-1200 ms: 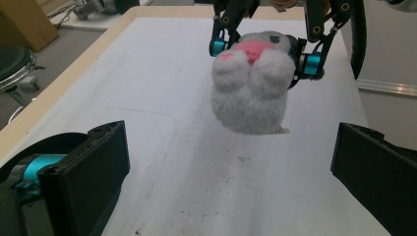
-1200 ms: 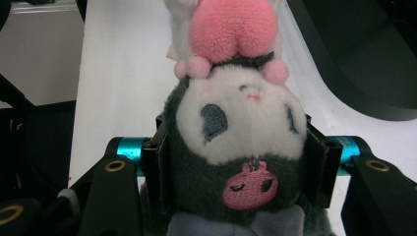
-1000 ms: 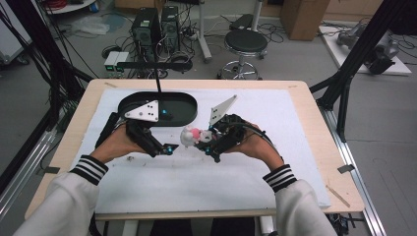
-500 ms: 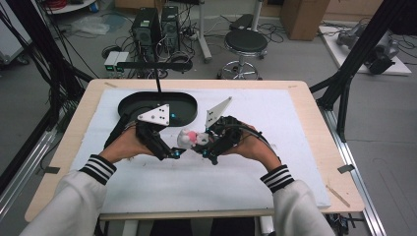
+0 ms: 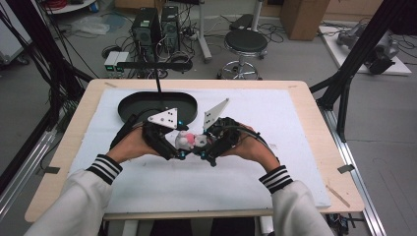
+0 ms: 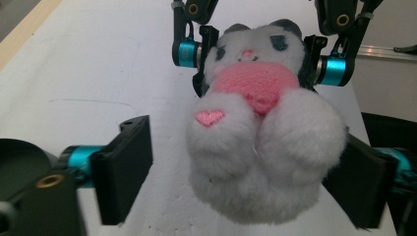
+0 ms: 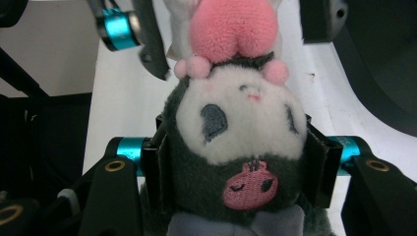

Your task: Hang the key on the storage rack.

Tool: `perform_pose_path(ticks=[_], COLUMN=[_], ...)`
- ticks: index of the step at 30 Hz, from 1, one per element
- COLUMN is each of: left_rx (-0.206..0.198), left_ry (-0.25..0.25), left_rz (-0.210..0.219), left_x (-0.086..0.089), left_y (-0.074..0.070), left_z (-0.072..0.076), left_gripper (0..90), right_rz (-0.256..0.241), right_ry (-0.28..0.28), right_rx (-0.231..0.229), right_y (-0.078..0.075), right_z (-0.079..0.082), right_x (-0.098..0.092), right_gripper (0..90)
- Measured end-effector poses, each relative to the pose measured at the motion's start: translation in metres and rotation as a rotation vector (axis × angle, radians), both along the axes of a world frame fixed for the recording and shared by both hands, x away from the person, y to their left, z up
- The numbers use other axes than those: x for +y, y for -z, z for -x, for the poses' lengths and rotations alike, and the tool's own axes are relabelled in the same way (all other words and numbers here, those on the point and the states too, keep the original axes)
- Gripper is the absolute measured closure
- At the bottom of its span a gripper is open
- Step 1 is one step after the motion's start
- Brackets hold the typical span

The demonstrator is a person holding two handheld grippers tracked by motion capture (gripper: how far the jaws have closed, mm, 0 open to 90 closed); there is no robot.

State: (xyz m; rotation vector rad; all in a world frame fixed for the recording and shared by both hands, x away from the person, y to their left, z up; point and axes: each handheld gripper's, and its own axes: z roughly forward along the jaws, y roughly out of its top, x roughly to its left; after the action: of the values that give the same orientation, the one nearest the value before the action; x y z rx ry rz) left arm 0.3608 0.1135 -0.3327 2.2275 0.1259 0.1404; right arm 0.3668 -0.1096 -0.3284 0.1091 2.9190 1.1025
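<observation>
Right gripper [image 7: 231, 162] pinching plush [image 7: 236, 128] by head; left gripper [image 6: 246, 187] spread around its legs, above table [image 5: 295, 123], near tray [image 5: 133, 103].

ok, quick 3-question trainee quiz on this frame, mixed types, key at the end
1. True or false: the right gripper is shut on the head of the plush toy.
2. The left gripper has its jaws: A) clamped on the toy's head, B) open, one on each side of the toy's feet, C) resting in the black tray.
3. Fill in: the pink shape stitched on one white foot is a ____.

Key: 1 true; 2 B; 3 heart.
</observation>
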Motion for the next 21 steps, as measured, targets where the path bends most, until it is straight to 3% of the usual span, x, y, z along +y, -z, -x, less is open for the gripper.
perform_pose_path(ticks=[4,5,7,19,21], left_rx=[0.025,0.029,0.035,0.032,0.032], left_ry=[0.009,0.012,0.024,0.012,0.015], left_rz=[-0.014,-0.022,-0.024,-0.015,-0.01], left_x=[-0.0014,-0.0016,-0.0018,0.0003,0.001], left_y=[0.0,-0.0006,-0.0009,-0.0031,-0.004], left_z=[0.0,0.0002,0.0009,0.0036,0.0038], left_gripper=[31.7,41.8,48.2,55.6,55.9], right_rz=[0.001,0.001,0.002,-0.007,-0.013], right_ry=[-0.002,-0.001,0.001,-0.008,-0.018], right_rx=[-0.003,-0.002,0.001,0.002,-0.003], right_y=[0.0002,0.0004,0.0008,0.0007,0.0009], right_z=[-0.0001,0.0,-0.0004,-0.0014,-0.0013], right_x=[0.0002,0.0006,0.0006,0.0006,0.0007], right_gripper=[42.1,42.1,42.1,41.5,36.2])
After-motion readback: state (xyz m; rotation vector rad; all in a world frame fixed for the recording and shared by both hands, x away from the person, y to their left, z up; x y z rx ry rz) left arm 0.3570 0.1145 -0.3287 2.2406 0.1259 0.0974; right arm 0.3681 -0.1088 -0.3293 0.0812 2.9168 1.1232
